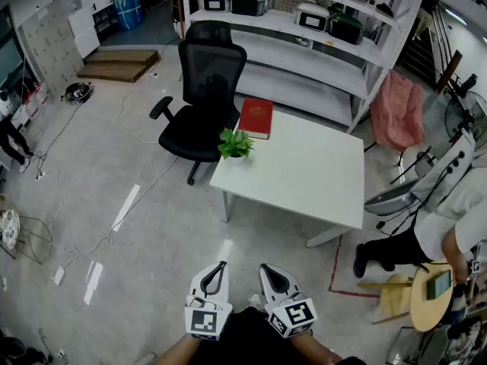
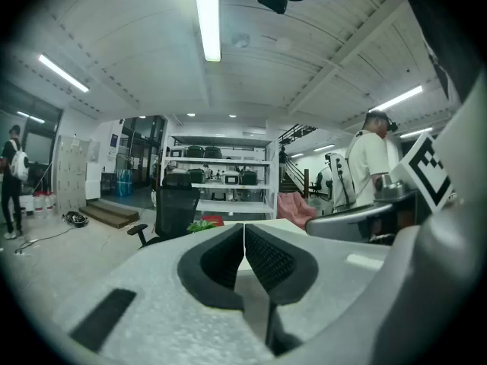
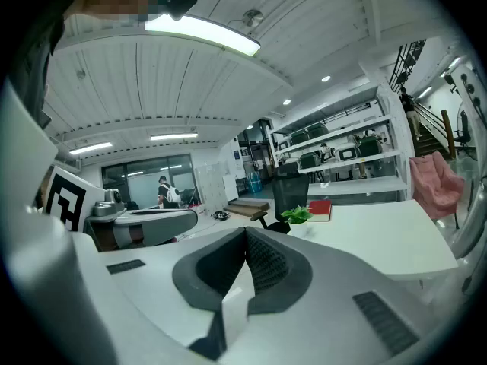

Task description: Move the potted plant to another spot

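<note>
A small potted plant [image 1: 235, 144] with green leaves stands near the left corner of the white table [image 1: 304, 169], beside a red book [image 1: 256, 117]. The plant also shows far off in the left gripper view [image 2: 201, 224] and the right gripper view [image 3: 296, 215]. Both grippers hang low in front of the person, well short of the table. My left gripper [image 1: 219, 267] is shut with nothing in it, its pads meeting [image 2: 244, 242]. My right gripper [image 1: 268, 271] is shut and empty too [image 3: 245, 243].
A black office chair [image 1: 199, 101] stands at the table's far left side. White shelving [image 1: 304, 21] with appliances runs behind. A pink chair [image 1: 396, 112] sits at the right, and a person [image 1: 426, 226] bends by a round wooden stool [image 1: 426, 295]. Cables lie on the floor at left.
</note>
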`<state>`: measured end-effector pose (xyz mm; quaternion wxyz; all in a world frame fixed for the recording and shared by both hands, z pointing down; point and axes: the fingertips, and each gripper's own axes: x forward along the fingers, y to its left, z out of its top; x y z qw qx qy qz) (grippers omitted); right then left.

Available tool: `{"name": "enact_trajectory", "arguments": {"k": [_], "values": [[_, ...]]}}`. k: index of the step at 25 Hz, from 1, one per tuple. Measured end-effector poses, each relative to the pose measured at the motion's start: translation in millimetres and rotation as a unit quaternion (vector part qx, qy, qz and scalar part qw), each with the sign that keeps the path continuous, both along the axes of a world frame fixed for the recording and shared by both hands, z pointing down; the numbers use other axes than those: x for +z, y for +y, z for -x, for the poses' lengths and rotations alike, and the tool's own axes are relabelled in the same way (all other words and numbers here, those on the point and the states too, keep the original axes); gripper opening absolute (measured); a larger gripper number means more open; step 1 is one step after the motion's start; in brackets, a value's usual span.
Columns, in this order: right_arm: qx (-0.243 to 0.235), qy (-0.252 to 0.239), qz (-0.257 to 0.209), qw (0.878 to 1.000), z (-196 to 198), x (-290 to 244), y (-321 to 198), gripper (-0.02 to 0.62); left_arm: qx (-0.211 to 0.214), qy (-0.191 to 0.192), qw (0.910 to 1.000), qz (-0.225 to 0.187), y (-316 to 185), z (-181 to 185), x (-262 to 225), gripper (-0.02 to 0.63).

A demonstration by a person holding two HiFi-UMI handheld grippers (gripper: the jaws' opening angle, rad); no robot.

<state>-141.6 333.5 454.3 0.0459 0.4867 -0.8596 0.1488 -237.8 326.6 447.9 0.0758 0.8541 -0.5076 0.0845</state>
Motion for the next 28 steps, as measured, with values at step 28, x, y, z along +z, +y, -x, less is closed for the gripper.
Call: {"name": "enact_trajectory", "arguments": {"k": [28], "values": [[-0.04, -0.022, -0.002, 0.999, -53, 15, 34, 0.012, -0.043, 0.008, 0.999, -0.001, 31, -53, 9, 0.018]]}}
